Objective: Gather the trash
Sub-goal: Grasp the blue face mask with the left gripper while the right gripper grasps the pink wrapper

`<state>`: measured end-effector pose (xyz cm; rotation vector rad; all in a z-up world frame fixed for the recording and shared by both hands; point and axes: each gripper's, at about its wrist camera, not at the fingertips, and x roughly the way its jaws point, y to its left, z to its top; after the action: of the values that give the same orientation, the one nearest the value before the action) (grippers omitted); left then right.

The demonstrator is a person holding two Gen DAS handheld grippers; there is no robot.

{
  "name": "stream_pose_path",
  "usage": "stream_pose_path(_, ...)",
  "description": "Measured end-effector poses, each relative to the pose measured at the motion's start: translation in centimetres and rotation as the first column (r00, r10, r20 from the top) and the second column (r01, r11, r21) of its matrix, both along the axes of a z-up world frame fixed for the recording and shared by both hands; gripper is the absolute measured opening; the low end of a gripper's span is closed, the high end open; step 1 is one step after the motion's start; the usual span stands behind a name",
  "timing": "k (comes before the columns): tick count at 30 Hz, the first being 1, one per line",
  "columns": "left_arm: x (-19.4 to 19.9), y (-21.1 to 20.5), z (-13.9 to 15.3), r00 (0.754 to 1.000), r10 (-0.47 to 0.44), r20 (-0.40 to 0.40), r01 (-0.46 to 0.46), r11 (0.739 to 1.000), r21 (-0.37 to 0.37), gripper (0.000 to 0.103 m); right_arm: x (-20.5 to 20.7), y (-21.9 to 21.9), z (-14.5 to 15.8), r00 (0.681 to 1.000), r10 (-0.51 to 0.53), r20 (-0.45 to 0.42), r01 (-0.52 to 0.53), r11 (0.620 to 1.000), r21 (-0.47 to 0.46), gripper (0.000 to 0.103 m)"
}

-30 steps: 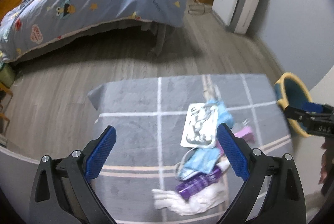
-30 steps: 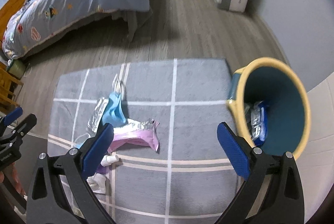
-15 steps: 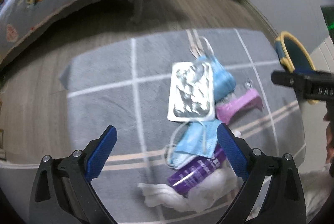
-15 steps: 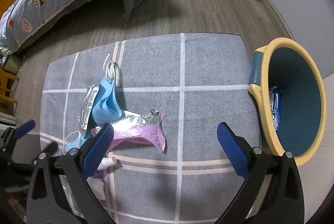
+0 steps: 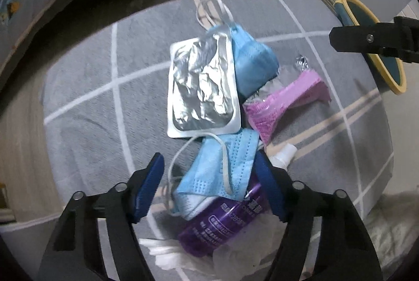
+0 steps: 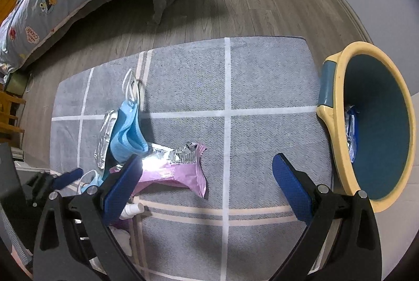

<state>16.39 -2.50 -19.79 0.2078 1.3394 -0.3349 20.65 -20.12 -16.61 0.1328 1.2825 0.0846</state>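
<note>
**Left gripper over the trash pile, right gripper beside the bin**

The left gripper (image 5: 209, 185) hangs low over a heap of litter on the grey checked rug (image 5: 86, 103). Its blue jaws stand apart, one on each side of a crumpled blue face mask (image 5: 222, 168); no contact with the mask can be confirmed. The mask lies on top of a purple bottle (image 5: 222, 223), whose white cap (image 5: 284, 156) points toward the pink wrapper (image 5: 282, 103). White tissue (image 5: 241, 252) lies under the bottle.

Beyond the mask rests a silver foil blister sheet (image 5: 201, 87). A second blue face mask (image 5: 251, 63) lies against the sheet's right edge, with its white ear loops (image 5: 212, 9) stretched out on the rug.

The right gripper (image 6: 207, 179) is spread wide and holds nothing. It sits above bare rug, with the pink wrapper just beside its left finger (image 6: 123, 184).

The yellow-rimmed waste bin (image 6: 337, 150) stands at the right edge of the rug. A blue-and-silver packet (image 6: 351, 131) lies inside it.
</note>
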Motion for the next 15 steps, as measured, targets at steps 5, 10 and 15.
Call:
stream_pose_path(5,-0.2,-0.2,0.3,0.999,-0.027,-0.019,0.026,0.999,-0.041,0.032,0.0,0.6,-0.3,1.0,0.023,-0.011,-0.023,1.0,0.008,0.097)
stream_pose_path(10,-0.6,-0.1,2.7,0.999,-0.039,0.024,0.04,0.997,-0.073,0.022,-0.1,1.2,-0.6,0.999,0.045,-0.022,-0.044,0.999,0.021,0.097)
stream_pose_path(15,-0.9,1.2,6.2,0.996,-0.007,0.092,0.018,0.992,-0.123,0.022,-0.3,1.5,-1.1,0.997,0.067,-0.038,-0.067,0.998,0.015,0.097)
